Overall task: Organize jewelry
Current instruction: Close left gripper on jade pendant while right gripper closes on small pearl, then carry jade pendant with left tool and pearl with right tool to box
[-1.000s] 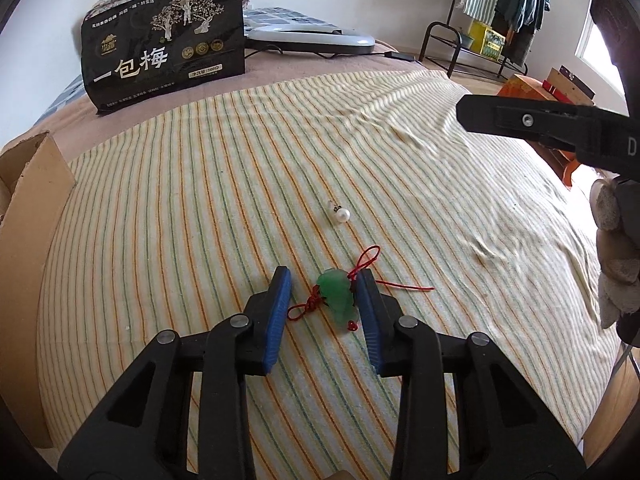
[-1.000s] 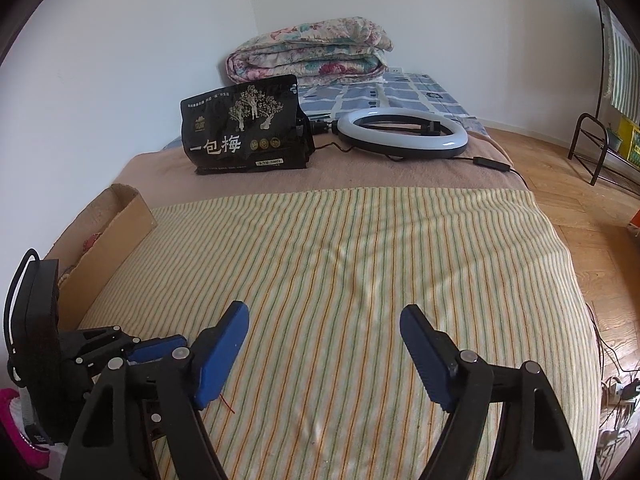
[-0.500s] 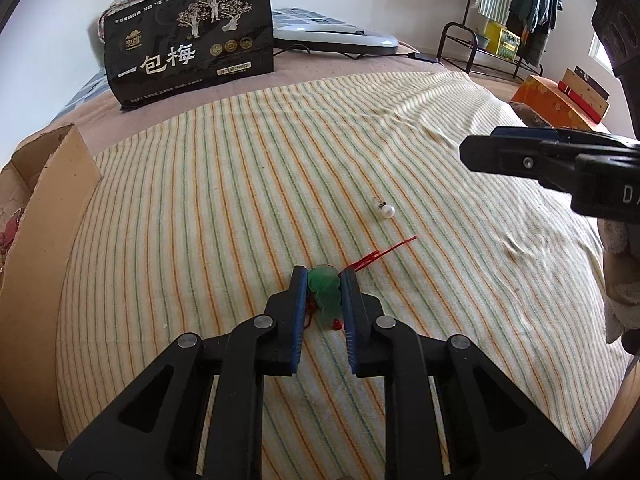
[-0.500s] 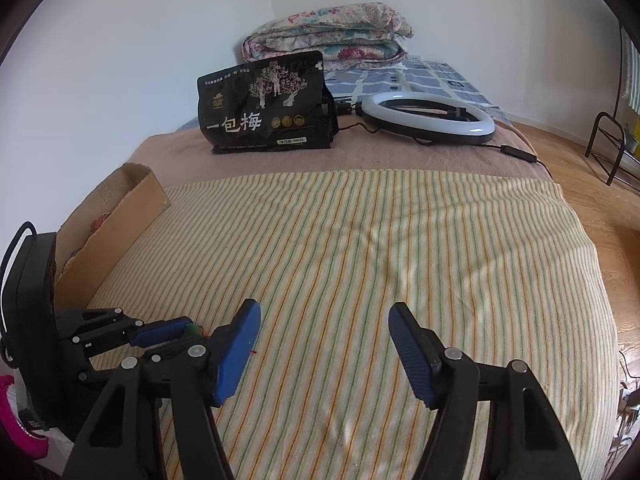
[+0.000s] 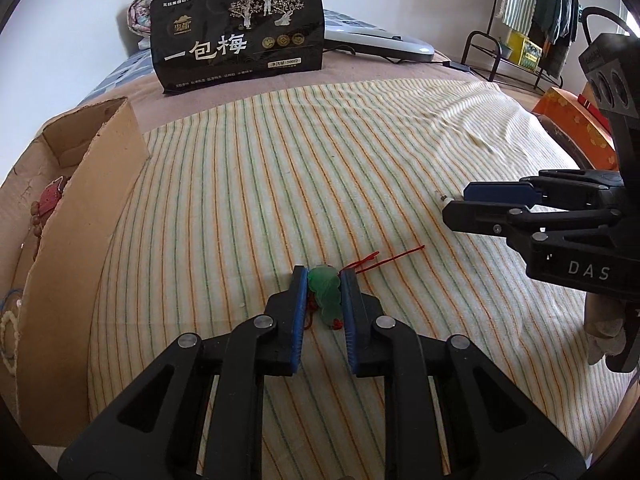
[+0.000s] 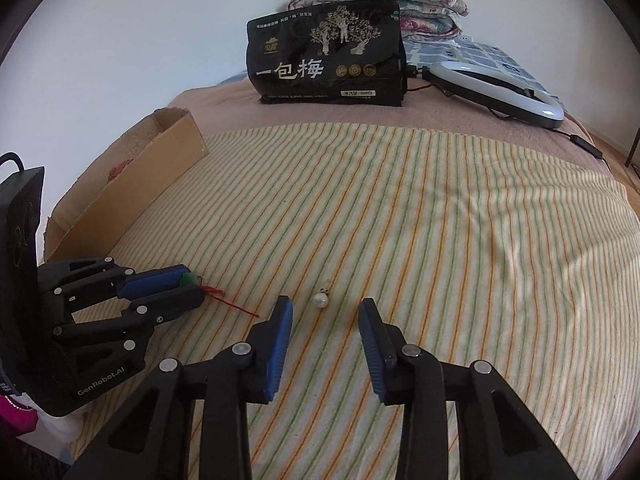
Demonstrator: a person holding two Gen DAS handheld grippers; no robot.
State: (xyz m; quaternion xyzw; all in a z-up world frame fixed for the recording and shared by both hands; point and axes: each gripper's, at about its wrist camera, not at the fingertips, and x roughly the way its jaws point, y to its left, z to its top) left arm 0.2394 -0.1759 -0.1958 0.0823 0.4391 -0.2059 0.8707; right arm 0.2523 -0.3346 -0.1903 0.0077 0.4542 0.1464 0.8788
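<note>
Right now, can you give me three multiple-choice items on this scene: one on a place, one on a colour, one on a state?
1. Where does the pearl lie?
A. in the cardboard box
B. on the striped cloth, ahead of the right tongs
C. on the black bag

2. What colour is the cord on the green pendant?
A. red
B. blue
C. white

3. What state are the left tongs in?
A. open and empty
B. shut on the pearl
C. shut on the green pendant

Answers:
1 B: it rests on the striped cloth, just beyond the open right tongs.
2 A: red strands trail from the pendant.
3 C: both blue pads press the pendant's sides.
</note>
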